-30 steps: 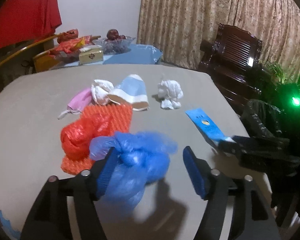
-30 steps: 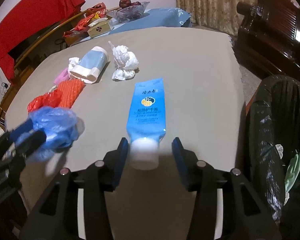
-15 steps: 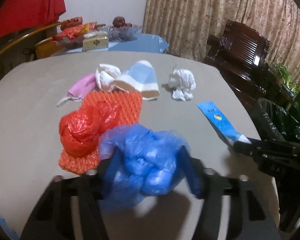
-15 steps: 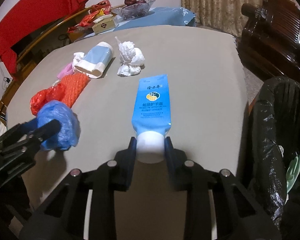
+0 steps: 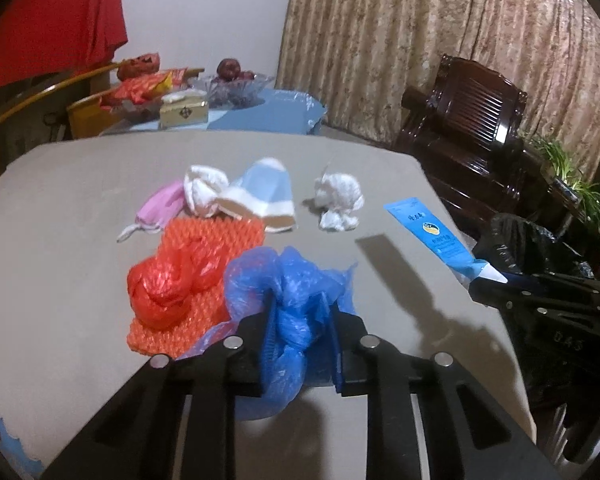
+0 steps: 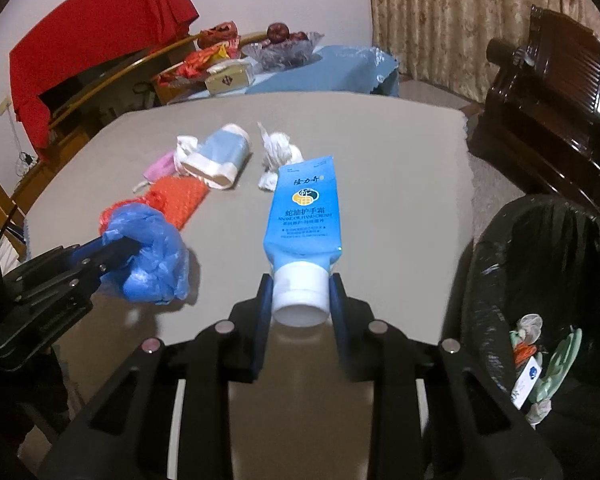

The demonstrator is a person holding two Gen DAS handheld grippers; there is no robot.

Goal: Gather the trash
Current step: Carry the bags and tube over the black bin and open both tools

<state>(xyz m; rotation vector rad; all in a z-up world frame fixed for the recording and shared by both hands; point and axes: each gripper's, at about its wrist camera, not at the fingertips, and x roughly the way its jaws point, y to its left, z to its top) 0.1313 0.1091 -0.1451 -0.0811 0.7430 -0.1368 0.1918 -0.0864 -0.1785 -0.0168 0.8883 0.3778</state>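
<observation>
Tube lifted; bin rt, tissue behind.

Left hand-held gripper closing; right hand-held gripper clamped.

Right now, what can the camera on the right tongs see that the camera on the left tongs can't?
Only the right wrist view looks down into the black bin bag, where a few thrown-away bits lie, and shows the tube's printed front.

Only the left wrist view shows the green plant by the curtain.

Both show the blue hand cream tube, its white cap gripped by the right tongs, and the blue plastic bag, on which the left tongs are closing. Both also show the grey table, red bag, orange netting and crumpled tissue.
</observation>
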